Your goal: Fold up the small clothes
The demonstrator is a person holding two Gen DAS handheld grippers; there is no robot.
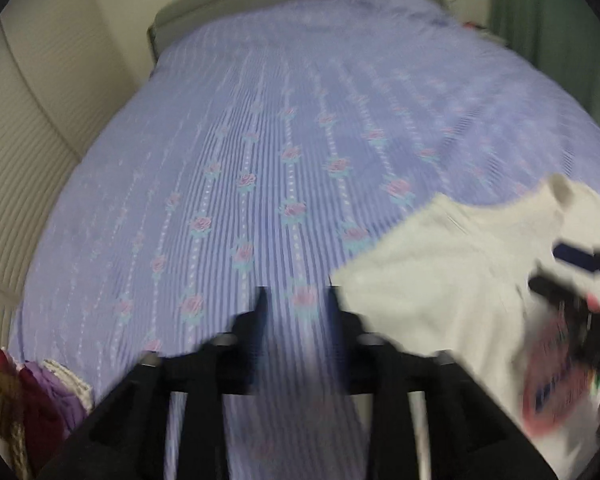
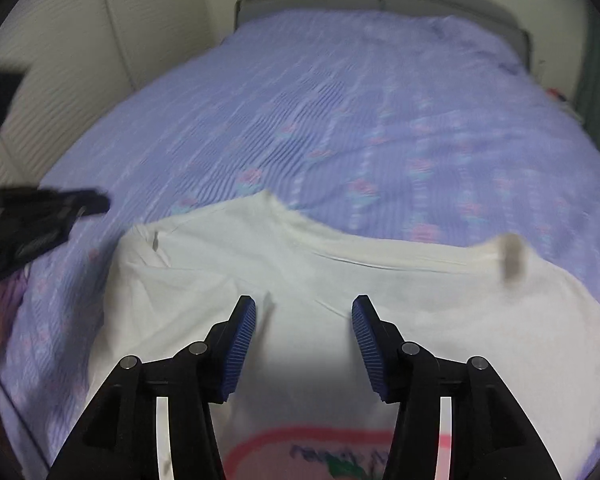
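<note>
The white shirt (image 2: 340,320) lies spread on the purple flowered bedspread (image 2: 340,120), near the foot of the bed on my side, with a red and blue printed patch (image 2: 332,452) showing at its nearest part. I judge it light, soft and floppy: it will sag and crease wherever I lift it, and a single pinch will drag the rest along the bedspread rather than carry it flat. It should not slip much on that ribbed cover, and nothing about it is fragile. The places I would take hold of are the hems and corners, since the folded far edge of the shirt already forms a thick seam line that gives the pads something to bite. My right gripper (image 2: 304,316) hangs directly over the middle of the shirt, its blue ribbed pads (image 2: 242,344) standing apart with only bare cloth showing in the gap; they press on nothing and hold nothing. My left gripper (image 1: 296,308) sits just off the shirt's left edge, over bare bedspread, and the view from it is smeared. Its fingers (image 1: 260,312) stand partly apart, narrower than the right pair, with only striped cover between them, so it also carries nothing. From the right wrist view I see the left gripper as a dark blur beside the shirt's left side, apart from the cloth.
</note>
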